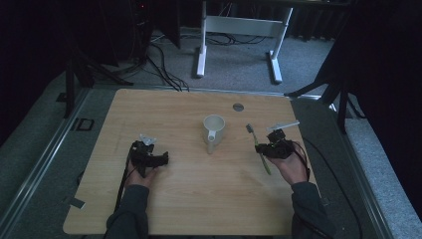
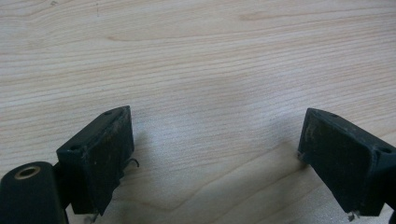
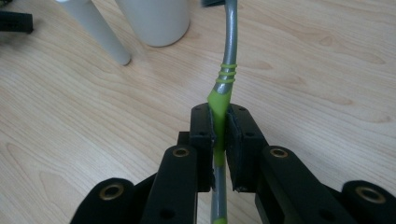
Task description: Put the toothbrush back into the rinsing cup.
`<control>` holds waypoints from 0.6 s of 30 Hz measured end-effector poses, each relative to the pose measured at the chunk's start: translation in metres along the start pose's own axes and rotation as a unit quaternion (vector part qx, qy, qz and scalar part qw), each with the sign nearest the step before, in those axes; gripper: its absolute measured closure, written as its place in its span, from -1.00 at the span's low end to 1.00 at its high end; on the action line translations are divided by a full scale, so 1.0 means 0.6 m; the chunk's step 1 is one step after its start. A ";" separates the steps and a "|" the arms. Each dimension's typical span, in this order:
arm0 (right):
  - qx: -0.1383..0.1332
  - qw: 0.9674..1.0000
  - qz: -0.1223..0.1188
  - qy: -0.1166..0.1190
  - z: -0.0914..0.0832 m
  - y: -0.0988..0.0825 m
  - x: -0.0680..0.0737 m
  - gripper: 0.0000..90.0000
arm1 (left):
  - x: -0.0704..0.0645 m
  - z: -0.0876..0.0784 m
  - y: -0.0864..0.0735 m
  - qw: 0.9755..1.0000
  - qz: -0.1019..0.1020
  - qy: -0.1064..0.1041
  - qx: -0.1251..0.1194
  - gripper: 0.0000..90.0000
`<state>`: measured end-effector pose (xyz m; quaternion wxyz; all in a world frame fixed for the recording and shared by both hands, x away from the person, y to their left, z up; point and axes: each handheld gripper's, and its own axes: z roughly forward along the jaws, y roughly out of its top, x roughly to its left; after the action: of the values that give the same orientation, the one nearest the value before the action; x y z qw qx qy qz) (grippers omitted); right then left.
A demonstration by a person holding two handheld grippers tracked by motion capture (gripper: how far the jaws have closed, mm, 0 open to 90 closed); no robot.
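toothbrush (image 3: 223, 88) clamped in right gripper (image 3: 219, 130)

From the high view we look forward and down from above the person's side of the wooden table (image 1: 199, 199), seeing all four of its edges and the floor beyond its far edge. The left gripper view sits very close to the tabletop (image 2: 196, 60), facing down along its own two jaws at bare wood grain. The right gripper view rides low, looking along its jaws across the tabletop toward the white cup (image 3: 154, 21) at the table's middle, which we also see in the high view (image 1: 214, 130).
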<state>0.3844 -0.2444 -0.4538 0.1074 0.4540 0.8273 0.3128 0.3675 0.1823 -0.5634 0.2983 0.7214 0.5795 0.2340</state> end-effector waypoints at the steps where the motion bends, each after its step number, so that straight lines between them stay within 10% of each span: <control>1: -0.002 1.000 0.000 0.001 0.000 0.001 0.000 0.81 | 0.000 0.000 0.000 1.000 0.001 0.000 0.000 -0.76; 18: -0.035 0.999 0.005 0.004 -0.008 0.020 0.006 0.81 | 0.000 0.000 0.000 1.000 0.000 0.000 0.000 -0.76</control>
<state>0.3884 -0.2388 -0.4422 0.1183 0.4533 0.8139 0.3435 0.3675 0.1823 -0.5634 0.2982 0.7215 0.5795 0.2339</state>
